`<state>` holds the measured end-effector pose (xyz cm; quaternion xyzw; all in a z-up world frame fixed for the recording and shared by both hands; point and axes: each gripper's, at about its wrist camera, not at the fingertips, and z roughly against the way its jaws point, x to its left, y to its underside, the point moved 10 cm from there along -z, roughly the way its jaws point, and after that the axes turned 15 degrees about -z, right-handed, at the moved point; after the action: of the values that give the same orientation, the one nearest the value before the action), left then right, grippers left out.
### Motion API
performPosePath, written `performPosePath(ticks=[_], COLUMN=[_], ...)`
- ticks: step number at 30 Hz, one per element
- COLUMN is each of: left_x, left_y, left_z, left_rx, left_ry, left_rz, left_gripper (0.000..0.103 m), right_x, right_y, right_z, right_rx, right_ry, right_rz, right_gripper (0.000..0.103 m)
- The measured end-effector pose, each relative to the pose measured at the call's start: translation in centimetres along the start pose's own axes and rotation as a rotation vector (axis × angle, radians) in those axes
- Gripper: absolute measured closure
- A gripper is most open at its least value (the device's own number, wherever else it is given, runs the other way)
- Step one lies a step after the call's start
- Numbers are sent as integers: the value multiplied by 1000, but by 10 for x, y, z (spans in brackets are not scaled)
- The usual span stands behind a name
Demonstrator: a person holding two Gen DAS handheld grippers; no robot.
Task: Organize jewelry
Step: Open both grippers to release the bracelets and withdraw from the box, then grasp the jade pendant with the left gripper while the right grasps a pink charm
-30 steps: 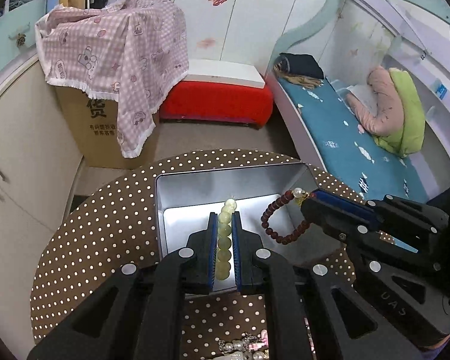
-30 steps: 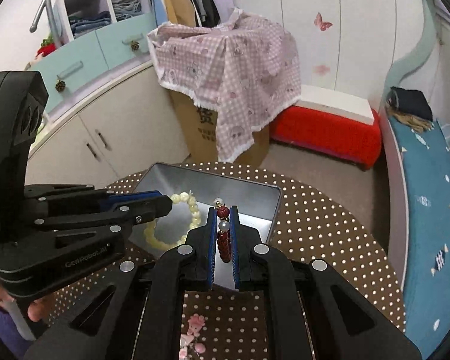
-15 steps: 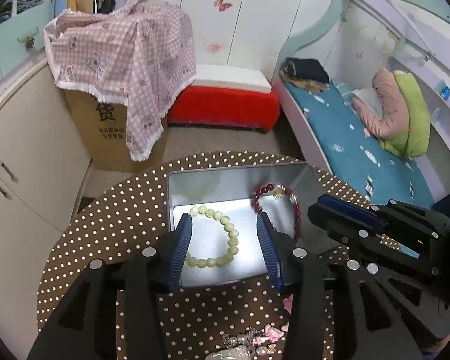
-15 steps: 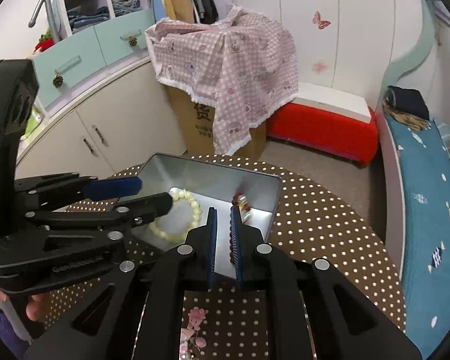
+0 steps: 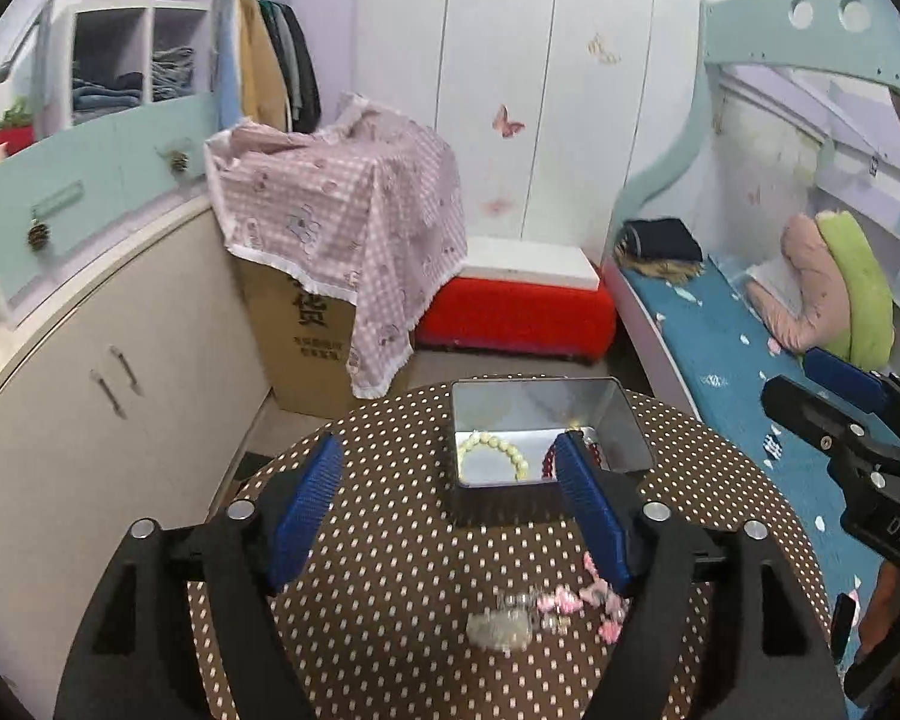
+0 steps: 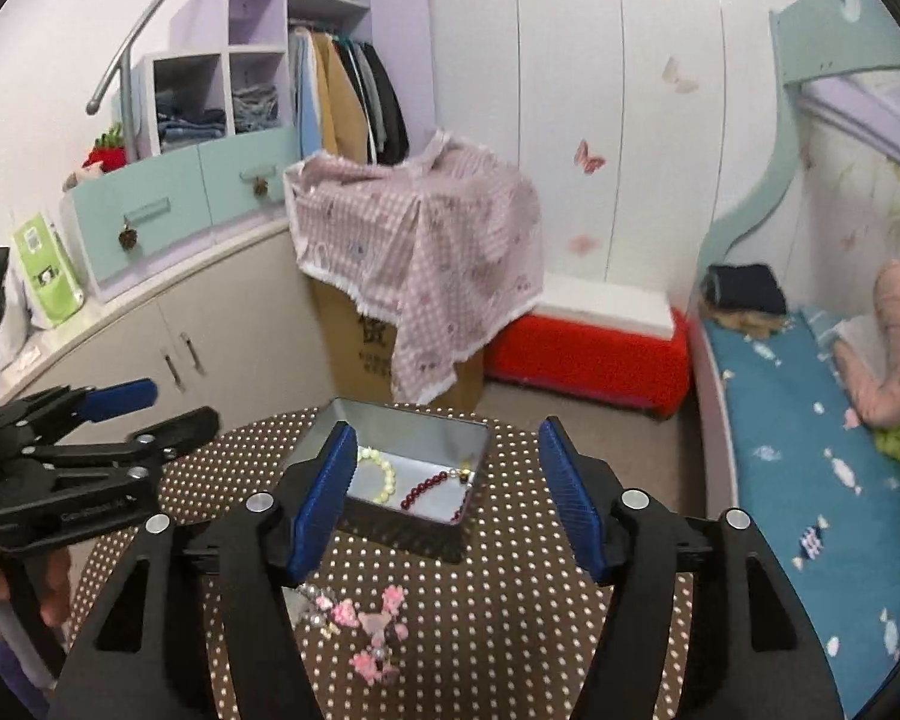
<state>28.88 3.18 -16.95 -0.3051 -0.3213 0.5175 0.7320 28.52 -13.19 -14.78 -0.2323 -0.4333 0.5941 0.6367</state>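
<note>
Metal tin (image 5: 633, 432) sits open on the far side of the round polka-dot table (image 5: 390, 480). Inside it: pale green bead bracelet (image 5: 498, 450) lying flat on the tin's left half, dark red bead bracelet (image 6: 432, 489) on the right half with its gold/white charm end toward the far right wall; the two are close, contact between them unclear. In the left wrist view the red one is mostly hidden behind the right-hand blue pad. On the table's near side, outside the tin and well apart from it: loose pink flower-bead piece (image 6: 378, 618) with a clear/crystal beaded bit (image 5: 501, 630) just beside it, blurred, can't resolve detail. Left gripper (image 5: 450, 510): fingers spread wide, nothing between the pads, raised above the table and near side of the tin. Right gripper (image 6: 447, 498): also spread wide, holding nothing, the tin showing in the gap between its pads. Each gripper shows at the edge of the other's camera, both with pads apart. Beyond the table: cardboard box (image 5: 306, 330) draped with a pink checked cloth (image 5: 342, 204), red ottoman (image 5: 516, 318) with a white top, bed (image 5: 726, 354) with a blue mattress on the right, cream cabinets (image 5: 90, 372) on the left.
</note>
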Motion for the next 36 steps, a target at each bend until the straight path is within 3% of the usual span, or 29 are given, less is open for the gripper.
performPosePath(ticks=[5,11,20,36], left_x=[-1,-5,-7,-47], left_y=[20,51,84,133], left_z=[22,26,-1,-72], left_rx=[-16,13,90,251], left_ry=[-33,-10,9,84], left_rz=[9,31,31,-46], left_gripper=[25,25,25,25], right_x=[-4,-14,-28,-52], right_y=[24,58,102,160], right_z=[24,25,5,-39], right_rx=[-7,46,129,277], right_ry=[20,33,59,73], right_rz=[-1,-15,-19,-46], right_gripper=[41,41,41,41])
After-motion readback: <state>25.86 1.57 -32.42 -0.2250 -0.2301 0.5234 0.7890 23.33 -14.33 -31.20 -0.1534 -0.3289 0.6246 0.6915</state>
